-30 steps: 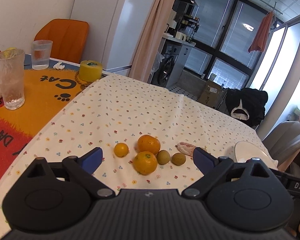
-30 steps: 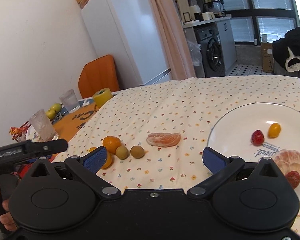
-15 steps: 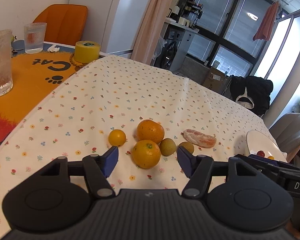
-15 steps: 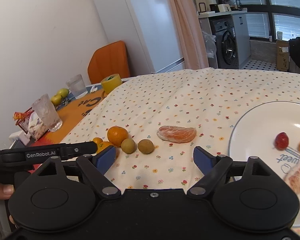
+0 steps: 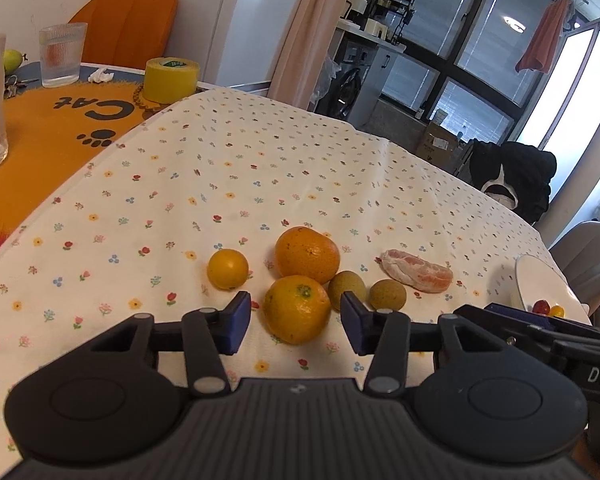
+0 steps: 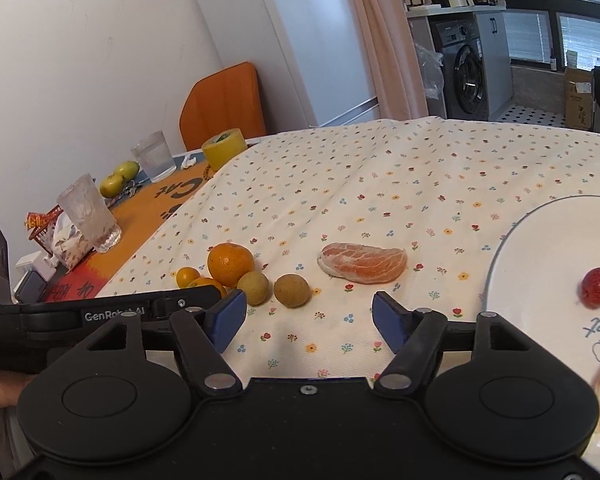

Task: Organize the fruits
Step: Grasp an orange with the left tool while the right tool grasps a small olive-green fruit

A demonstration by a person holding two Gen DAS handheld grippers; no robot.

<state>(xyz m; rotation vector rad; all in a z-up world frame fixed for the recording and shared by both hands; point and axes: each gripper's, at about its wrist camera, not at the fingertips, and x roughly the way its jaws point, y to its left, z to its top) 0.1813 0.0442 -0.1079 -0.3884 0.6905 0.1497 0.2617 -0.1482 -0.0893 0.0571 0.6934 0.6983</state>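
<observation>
**Jaws apart on both grippers, fruit on the tabletop**

Jaws of the left gripper (image 5: 296, 322) flank the near orange (image 5: 297, 309) without touching it. Only the right wrist view shows the right gripper (image 6: 306, 316) (empty, gaping) near the peeled segment (image 6: 362, 262) and the plate (image 6: 540, 248) with a strawberry (image 6: 596, 287).

My left wrist camera looks forward along my left hand-held gripper (image 5: 296, 322), low and close over the worktop (image 5: 260, 168), facing the windows. My right wrist camera sits just as low behind my right hand-held gripper (image 6: 306, 316), facing the white wall. Both views share the fruit cluster, the peeled segment (image 5: 417, 271) (image 6: 363, 262) and the plate (image 5: 534, 284) (image 6: 540, 252).
</observation>
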